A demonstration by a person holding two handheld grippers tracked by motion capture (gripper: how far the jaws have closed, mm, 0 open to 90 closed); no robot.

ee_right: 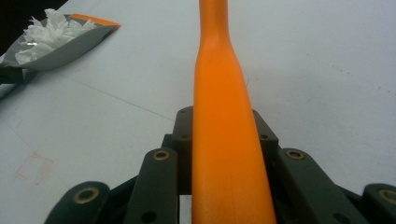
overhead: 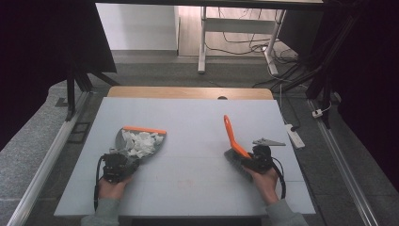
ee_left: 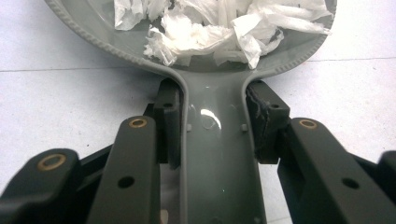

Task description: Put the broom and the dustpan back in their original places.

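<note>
A grey dustpan [overhead: 119, 138] with an orange front lip [overhead: 144, 129] lies on the white table at the left, heaped with crumpled white paper scraps [overhead: 140, 143]. My left gripper [overhead: 125, 163] is shut on its handle; in the left gripper view both pads clamp the grey handle [ee_left: 215, 154] below the paper [ee_left: 210, 32]. At the right, my right gripper [overhead: 249, 159] is shut on a brush with an orange handle [overhead: 231, 135] that points up and away, with its dark bristles [overhead: 234, 160] low by the table. In the right gripper view the handle [ee_right: 219, 140] runs between the jaws, and the dustpan [ee_right: 70, 49] lies far left.
The white tabletop [overhead: 188, 117] has a wooden strip [overhead: 188, 92] along its far edge. A white power strip [overhead: 294, 134] lies on the floor off the right side. Desk legs and cables stand beyond, and metal rails flank the table.
</note>
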